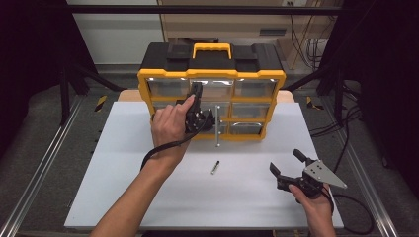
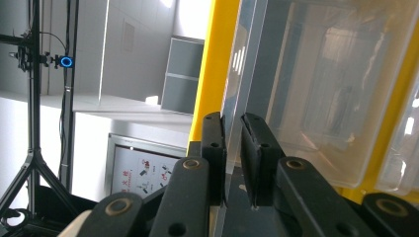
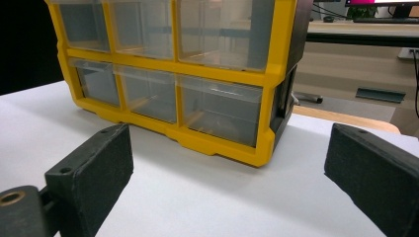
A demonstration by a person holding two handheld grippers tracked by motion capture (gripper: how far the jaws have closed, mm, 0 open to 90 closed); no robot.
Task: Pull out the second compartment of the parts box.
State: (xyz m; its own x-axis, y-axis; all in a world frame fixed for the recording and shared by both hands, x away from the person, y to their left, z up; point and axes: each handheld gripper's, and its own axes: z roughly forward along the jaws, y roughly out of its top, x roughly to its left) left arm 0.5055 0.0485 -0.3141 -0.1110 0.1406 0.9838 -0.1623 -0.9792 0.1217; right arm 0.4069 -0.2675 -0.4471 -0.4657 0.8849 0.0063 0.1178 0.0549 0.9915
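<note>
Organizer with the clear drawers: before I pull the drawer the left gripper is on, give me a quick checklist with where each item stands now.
1. Left gripper jaws closed on the clear drawer front edge: ok.
2. Grip depth: only the thin edge sits between the jaws; cannot tell if it will hold.
3. Organizer braced against sliding: not ok, nothing holds it.
4. Right gripper free to brace: ok, open and apart from the organizer.
5. Table in front: not ok, a metal rod and a small metal piece lie there.
6. Drawer contents: cannot tell.
</note>
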